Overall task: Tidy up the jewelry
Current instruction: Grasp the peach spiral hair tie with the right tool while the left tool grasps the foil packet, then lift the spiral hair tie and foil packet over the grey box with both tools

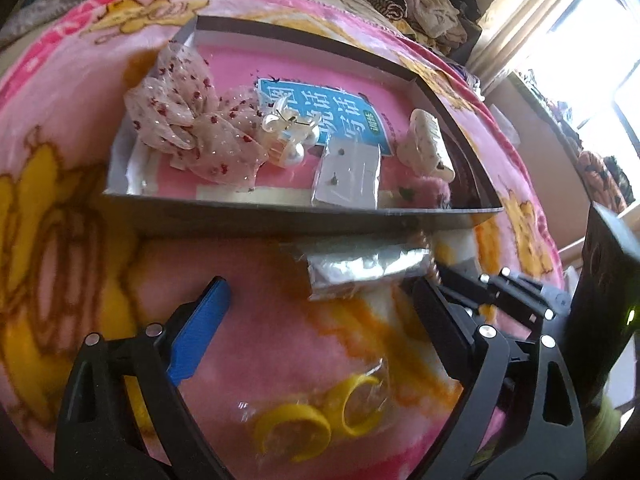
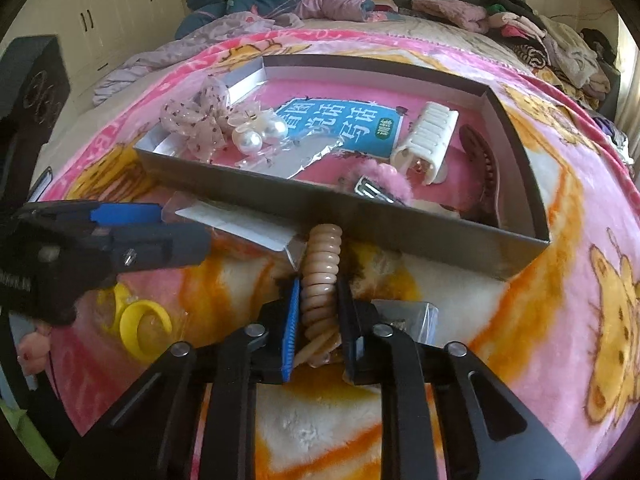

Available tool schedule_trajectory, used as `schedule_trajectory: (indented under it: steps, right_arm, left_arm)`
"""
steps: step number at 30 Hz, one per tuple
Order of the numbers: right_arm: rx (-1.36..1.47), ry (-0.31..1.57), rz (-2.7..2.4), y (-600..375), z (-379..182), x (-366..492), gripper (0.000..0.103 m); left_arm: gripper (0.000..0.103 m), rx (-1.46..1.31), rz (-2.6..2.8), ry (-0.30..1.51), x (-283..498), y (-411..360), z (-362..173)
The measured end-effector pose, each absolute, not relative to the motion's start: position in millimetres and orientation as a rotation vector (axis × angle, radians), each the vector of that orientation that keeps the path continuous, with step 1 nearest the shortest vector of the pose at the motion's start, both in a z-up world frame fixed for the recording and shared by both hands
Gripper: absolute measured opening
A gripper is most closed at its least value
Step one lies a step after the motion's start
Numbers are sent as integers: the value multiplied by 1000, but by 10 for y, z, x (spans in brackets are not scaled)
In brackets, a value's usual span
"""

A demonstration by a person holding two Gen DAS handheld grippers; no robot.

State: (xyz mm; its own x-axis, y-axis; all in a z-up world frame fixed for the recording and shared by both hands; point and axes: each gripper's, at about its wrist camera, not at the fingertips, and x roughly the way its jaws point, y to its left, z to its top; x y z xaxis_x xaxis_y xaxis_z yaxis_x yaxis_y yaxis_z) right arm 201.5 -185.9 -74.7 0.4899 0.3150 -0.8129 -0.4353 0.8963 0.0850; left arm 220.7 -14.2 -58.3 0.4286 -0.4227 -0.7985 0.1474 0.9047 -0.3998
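a beige spiral hair tie (image 2: 320,272) is clamped between the jaws of the right gripper (image 2: 318,320) just before the grey box (image 2: 400,224) on the bed's pink blanket (image 2: 580,240); the left gripper (image 1: 320,320) is held wide open above bagged yellow rings (image 1: 316,416).

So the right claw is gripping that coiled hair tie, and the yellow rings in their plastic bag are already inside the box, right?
Not quite. The right claw does grip the coiled hair tie, but the yellow rings in their plastic bag lie on the blanket, outside the box. Both wrist views show it.
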Motion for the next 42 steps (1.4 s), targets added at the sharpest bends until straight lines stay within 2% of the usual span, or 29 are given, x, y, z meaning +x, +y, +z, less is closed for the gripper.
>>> schedule_trajectory:
  steps: [5, 11, 15, 17, 19, 21, 22, 31, 42]
  right_arm:
    - [-72, 970, 496, -2000, -692, 1845, 17]
    - [-21, 965, 511, -2192, -642, 1582, 17]
    - [-5, 947, 509, -2294, -581, 1454, 17]
    - [0, 936, 508, -2323, -546, 1410, 17]
    - [6, 922, 509, -2357, -500, 1361, 17]
    - [14, 913, 510, -2377, -466, 1335, 17]
    - [17, 908, 508, -2389, -446, 1319, 17]
    - [30, 887, 485, -2473, -350, 1257, 17]
    - [50, 887, 450, -2583, -359, 1283, 17]
  left_arm:
    - [86, -329, -380, 1088, 2285, -144, -592]
    - [75, -370, -354, 1098, 2400, -170, -644]
    - [41, -397, -340, 1095, 2415, -162, -648]
    - [35, -390, -331, 1094, 2407, -160, -648]
    - [14, -405, -338, 1084, 2380, -136, -629]
    - [11, -403, -348, 1081, 2361, -138, -602]
    - [7, -392, -351, 1076, 2344, -151, -579]
    - [1, -316, -410, 1044, 2137, -339, -411]
    - [1, -271, -440, 1013, 1926, -383, -251]
